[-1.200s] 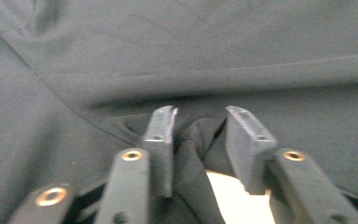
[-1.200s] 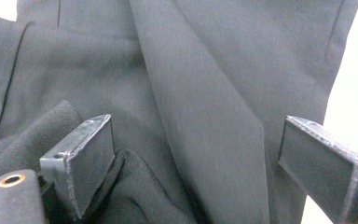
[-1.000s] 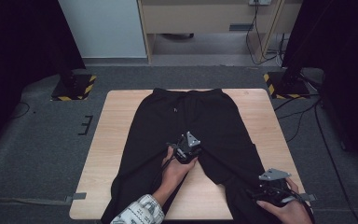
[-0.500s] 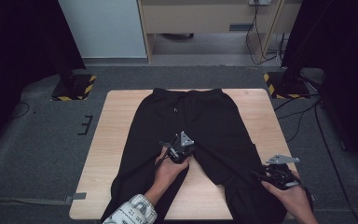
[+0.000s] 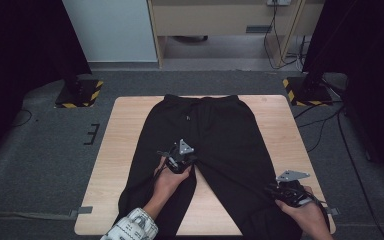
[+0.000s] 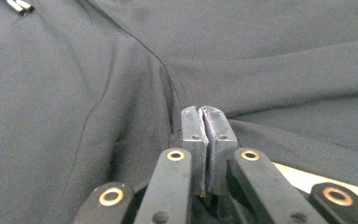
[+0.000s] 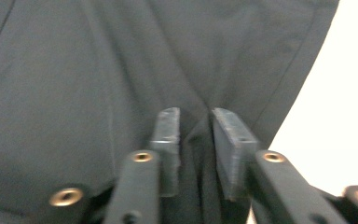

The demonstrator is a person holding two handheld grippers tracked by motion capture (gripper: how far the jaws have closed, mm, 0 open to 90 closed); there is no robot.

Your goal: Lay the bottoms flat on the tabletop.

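Cut off at the near edge of the high view: both cuffs of the black trousers (image 5: 215, 150), the right leg's end lost in shadow under the right hand (image 5: 305, 212), the left leg's end behind a patterned sleeve (image 5: 132, 227). Blurred in the right gripper view, so cloth texture hard to make out there. Hard to tell, in the left gripper view, how much fabric sits between the pads. No containers anywhere on the wooden table (image 5: 122, 145). Spread flat along the table's middle, the trousers: waistband at the far edge with a small drawstring tip (image 6: 19, 5) showing, legs running toward the near edge and splitting apart. Planted at the crotch, where the two legs part, the left gripper (image 5: 179, 161); jaws pressed together, pads (image 6: 193, 130) meeting face to face with a ridge of black cloth pinched at the seam. Set on the right leg's outer part, near the table's right near corner, the right gripper (image 5: 285, 192); jaws narrow and just been closing, a raised fold of the trouser fabric standing between the pads (image 7: 168, 135), bare tabletop pale just beyond on the right.
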